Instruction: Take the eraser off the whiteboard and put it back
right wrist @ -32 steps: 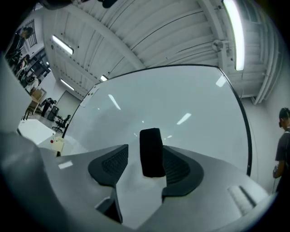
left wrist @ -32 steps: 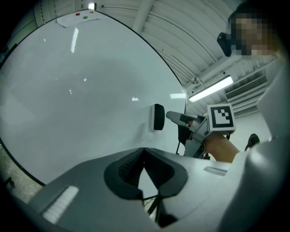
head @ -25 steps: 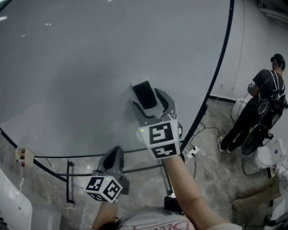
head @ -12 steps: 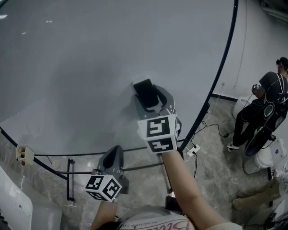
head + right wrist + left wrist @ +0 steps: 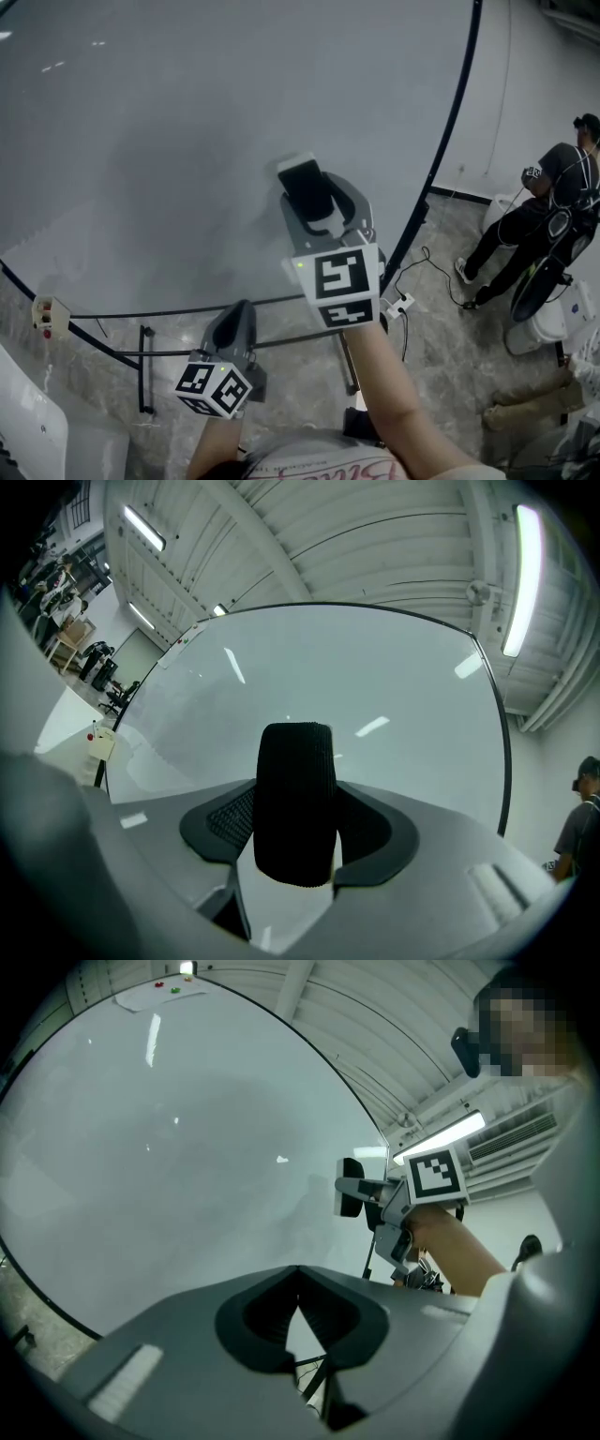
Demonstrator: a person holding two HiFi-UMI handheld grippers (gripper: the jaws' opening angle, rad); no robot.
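Observation:
A black eraser (image 5: 302,190) with a pale back sits between the jaws of my right gripper (image 5: 314,199), which is shut on it close in front of the grey whiteboard (image 5: 187,141). Whether the eraser touches the board I cannot tell. In the right gripper view the ribbed black eraser (image 5: 295,803) stands upright between both pads, with the whiteboard (image 5: 394,686) behind it. My left gripper (image 5: 236,323) hangs lower left, shut and empty, below the board's bottom edge. The left gripper view shows its jaw tips together (image 5: 298,1299), and the right gripper holding the eraser (image 5: 350,1196) by the whiteboard (image 5: 169,1147).
The board's black frame and stand bars (image 5: 145,375) run under my left gripper. A small box (image 5: 49,321) hangs at the lower left corner. A power strip with cables (image 5: 401,309) lies on the floor. A person (image 5: 553,206) stands at the far right beside white containers (image 5: 548,328).
The right gripper closed in on the eraser and shifted slightly up the picture with it; the eraser's pale back edge now shows. The left gripper stayed put. The person at right shifted.

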